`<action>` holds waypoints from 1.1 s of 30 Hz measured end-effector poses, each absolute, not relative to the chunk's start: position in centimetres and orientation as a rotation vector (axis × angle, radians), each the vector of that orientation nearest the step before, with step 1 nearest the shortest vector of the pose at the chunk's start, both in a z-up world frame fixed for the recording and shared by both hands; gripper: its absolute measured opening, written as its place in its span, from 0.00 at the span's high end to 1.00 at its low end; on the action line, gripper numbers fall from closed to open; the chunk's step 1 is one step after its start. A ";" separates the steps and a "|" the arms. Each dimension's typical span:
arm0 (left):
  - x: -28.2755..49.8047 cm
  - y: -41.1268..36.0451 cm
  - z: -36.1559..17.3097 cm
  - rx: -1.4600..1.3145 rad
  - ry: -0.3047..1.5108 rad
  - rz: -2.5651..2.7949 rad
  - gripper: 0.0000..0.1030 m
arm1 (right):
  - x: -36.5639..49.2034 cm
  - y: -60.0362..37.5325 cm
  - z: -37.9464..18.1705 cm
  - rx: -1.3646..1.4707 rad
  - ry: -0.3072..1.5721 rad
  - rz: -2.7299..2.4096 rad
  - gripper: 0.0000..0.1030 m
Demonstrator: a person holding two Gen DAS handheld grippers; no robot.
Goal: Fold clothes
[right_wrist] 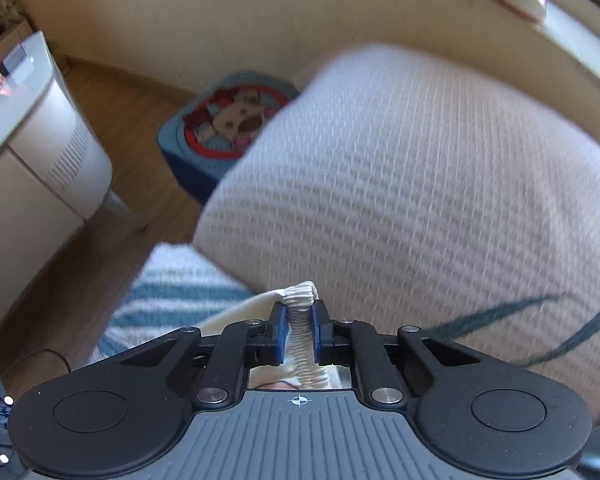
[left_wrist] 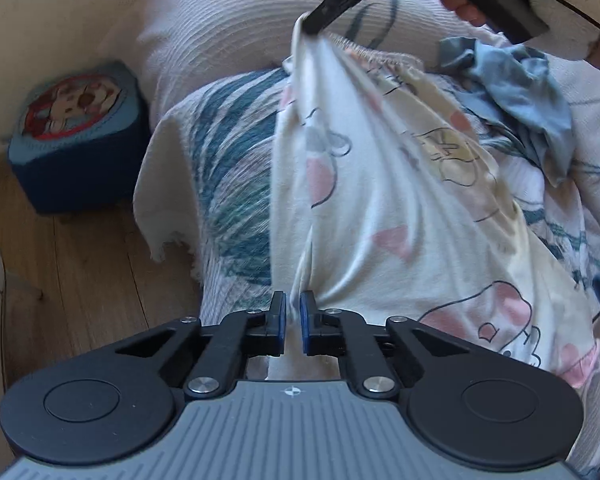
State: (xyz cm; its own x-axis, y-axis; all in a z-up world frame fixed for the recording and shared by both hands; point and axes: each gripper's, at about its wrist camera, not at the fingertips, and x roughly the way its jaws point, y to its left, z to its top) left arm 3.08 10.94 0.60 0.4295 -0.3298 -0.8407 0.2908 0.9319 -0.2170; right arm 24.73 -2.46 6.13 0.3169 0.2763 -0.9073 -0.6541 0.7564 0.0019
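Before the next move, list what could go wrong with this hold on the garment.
1. The right gripper pinches only the ribbed waistband near its edge; a pull might slip it free.
2. The left gripper holds little of the printed garment; its hold looks thin.
3. The garment is stretched taut above the blue cloth; laying it down could catch it.

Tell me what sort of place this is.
Probably a room in a home: a sofa or bed under a white throw with teal stripes, a plump white ribbed cushion, and a wood-plank floor.
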 end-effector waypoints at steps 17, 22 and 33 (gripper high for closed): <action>0.2 12.2 2.8 -0.064 1.061 -0.316 0.39 | 20.5 -5.1 8.8 -0.335 0.995 0.596 0.48; -0.6 10.4 4.9 -0.036 1.030 -0.336 0.29 | 17.3 -9.1 10.4 -0.273 1.006 0.588 0.43; 2.0 5.8 6.4 -0.070 0.995 -0.478 0.39 | 19.6 -13.2 7.9 -0.179 1.087 0.619 0.43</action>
State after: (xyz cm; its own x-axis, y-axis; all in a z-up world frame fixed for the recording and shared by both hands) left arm 1.97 5.76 6.41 0.4503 -0.4180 -0.7890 0.3553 0.8945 -0.2712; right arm 19.61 -13.21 7.88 0.3158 0.3818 -0.8686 -0.5523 0.8183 0.1589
